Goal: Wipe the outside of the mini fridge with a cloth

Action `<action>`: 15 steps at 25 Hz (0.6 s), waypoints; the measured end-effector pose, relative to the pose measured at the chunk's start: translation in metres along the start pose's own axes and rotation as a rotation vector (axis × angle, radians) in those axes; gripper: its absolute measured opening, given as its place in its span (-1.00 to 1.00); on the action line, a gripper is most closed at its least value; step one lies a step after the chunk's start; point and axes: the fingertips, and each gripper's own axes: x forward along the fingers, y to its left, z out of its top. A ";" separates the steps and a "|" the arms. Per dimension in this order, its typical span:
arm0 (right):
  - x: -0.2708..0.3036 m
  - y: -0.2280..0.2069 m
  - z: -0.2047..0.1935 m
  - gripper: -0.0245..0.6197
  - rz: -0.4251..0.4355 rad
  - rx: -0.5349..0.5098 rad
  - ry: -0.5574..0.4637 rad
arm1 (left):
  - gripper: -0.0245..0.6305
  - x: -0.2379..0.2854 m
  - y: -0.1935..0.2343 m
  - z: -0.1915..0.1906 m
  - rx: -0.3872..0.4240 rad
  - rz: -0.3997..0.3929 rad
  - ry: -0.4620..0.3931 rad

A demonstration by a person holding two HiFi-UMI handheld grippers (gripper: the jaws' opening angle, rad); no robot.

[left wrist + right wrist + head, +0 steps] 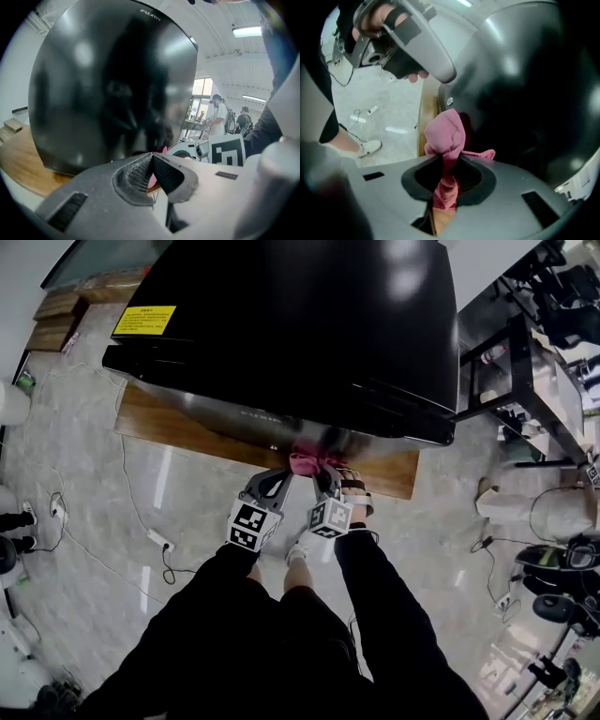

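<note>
A glossy black mini fridge (pixel 300 315) stands on a low wooden platform (pixel 159 425). A bunched pink cloth (pixel 307 461) is pressed against the bottom of its front face. My right gripper (pixel 328 476) is shut on it; in the right gripper view the pink cloth (pixel 445 133) bulges out above the right gripper (pixel 447 161), beside the fridge (pixel 520 93). My left gripper (pixel 279 478) hovers just left of the cloth. In its own view the left gripper (pixel 152 155) is shut, tips touching, with the fridge (pixel 112 84) ahead and a bit of pink behind the jaws.
A yellow label (pixel 144 321) sits on the fridge top. A power strip with a cable (pixel 157 540) lies on the tiled floor at left. A black table frame (pixel 511 362) and cluttered gear stand at right. People (pixel 220 117) stand far behind.
</note>
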 end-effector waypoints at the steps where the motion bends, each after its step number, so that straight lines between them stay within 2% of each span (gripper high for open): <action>1: -0.004 0.000 0.003 -0.70 0.015 0.034 -0.032 | -0.91 -0.002 -0.002 0.001 -0.003 0.002 0.001; 6: -0.071 -0.022 0.020 -0.70 -0.033 0.107 -0.181 | -0.91 -0.016 -0.036 0.026 0.000 -0.010 -0.025; 10: -0.152 -0.051 0.027 -0.69 -0.111 0.186 -0.253 | -0.91 -0.035 -0.078 0.072 0.015 -0.047 -0.081; 15: -0.244 -0.105 0.013 -0.69 -0.230 0.284 -0.303 | -0.91 -0.046 -0.150 0.138 0.054 -0.134 -0.153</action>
